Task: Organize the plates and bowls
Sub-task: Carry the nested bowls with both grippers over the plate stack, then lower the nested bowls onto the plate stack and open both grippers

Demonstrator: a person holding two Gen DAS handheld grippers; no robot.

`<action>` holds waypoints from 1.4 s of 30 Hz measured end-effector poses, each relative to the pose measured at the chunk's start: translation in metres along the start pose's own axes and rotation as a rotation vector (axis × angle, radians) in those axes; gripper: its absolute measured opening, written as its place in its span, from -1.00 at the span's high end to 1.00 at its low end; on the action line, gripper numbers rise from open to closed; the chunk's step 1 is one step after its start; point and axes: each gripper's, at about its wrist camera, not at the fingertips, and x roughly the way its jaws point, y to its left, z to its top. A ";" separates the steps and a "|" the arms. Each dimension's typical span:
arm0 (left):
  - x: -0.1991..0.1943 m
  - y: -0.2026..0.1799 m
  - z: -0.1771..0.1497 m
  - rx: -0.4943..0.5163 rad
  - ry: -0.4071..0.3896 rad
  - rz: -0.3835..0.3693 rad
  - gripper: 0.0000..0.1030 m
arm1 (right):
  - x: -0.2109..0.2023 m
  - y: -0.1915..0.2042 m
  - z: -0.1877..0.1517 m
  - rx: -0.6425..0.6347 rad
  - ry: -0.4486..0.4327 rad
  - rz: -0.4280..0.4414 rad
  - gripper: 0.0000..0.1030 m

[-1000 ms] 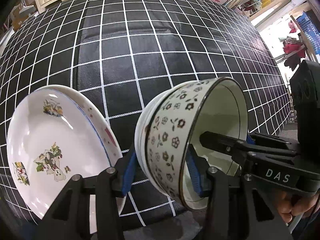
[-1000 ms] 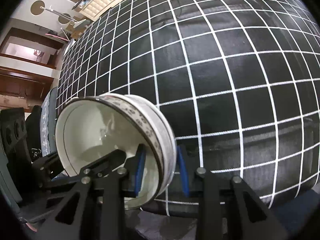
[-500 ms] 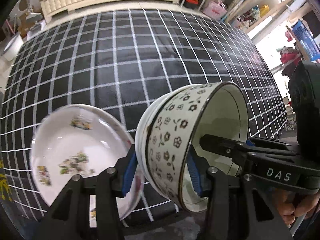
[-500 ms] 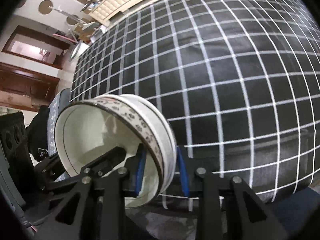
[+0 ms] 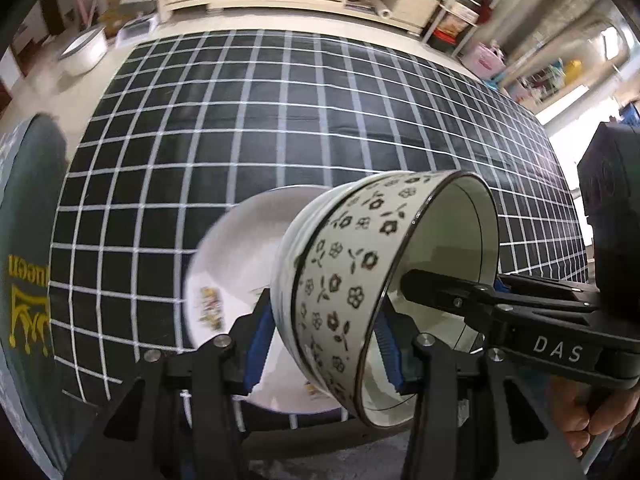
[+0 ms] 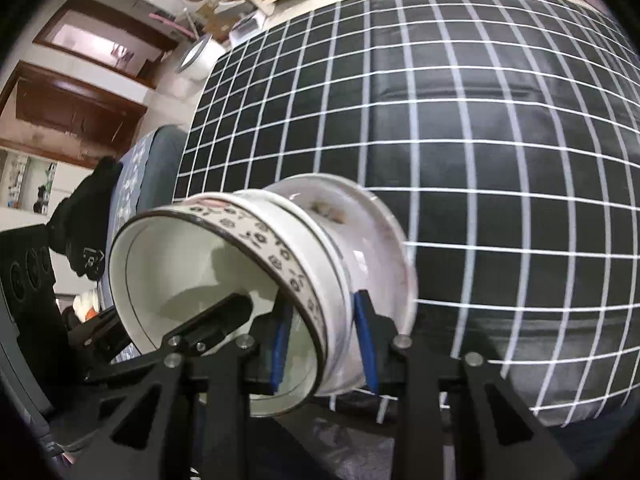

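Both the left gripper [image 5: 320, 344] and right gripper [image 6: 324, 354] clamp opposite walls of the white ceramic bowl with black flower print [image 5: 360, 264], carried tilted over the white decorated plate [image 5: 228, 280] on the black checked worktop [image 5: 280, 120]. Level the bowl, centre it, apparently above the blurred plate, then lower both sides evenly.

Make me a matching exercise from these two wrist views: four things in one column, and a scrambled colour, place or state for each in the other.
Things:
1. flowered bowl
2. plate
3. tablecloth
4. gripper pads

Descriptions:
A. black with white grid lines
B. blue
C. held on its side by both grippers
D. lying on the cloth behind the bowl

Pairs: 1-C, 2-D, 3-A, 4-B
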 end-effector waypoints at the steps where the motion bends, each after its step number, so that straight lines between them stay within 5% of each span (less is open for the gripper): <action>1: -0.001 0.006 -0.002 -0.008 0.000 0.000 0.15 | 0.006 0.004 0.001 -0.005 0.009 -0.003 0.32; 7: 0.006 0.039 -0.016 -0.056 0.025 -0.009 0.15 | 0.029 0.016 0.002 -0.016 0.055 -0.018 0.32; 27: 0.028 0.030 -0.013 -0.025 0.031 -0.058 0.12 | 0.034 0.003 0.000 -0.027 0.028 -0.047 0.30; 35: 0.019 0.027 -0.015 0.013 -0.041 0.023 0.12 | 0.027 0.011 -0.002 -0.083 -0.022 -0.132 0.27; 42: 0.007 0.030 -0.015 -0.021 -0.091 0.015 -0.03 | 0.019 0.018 -0.006 -0.161 -0.090 -0.241 -0.17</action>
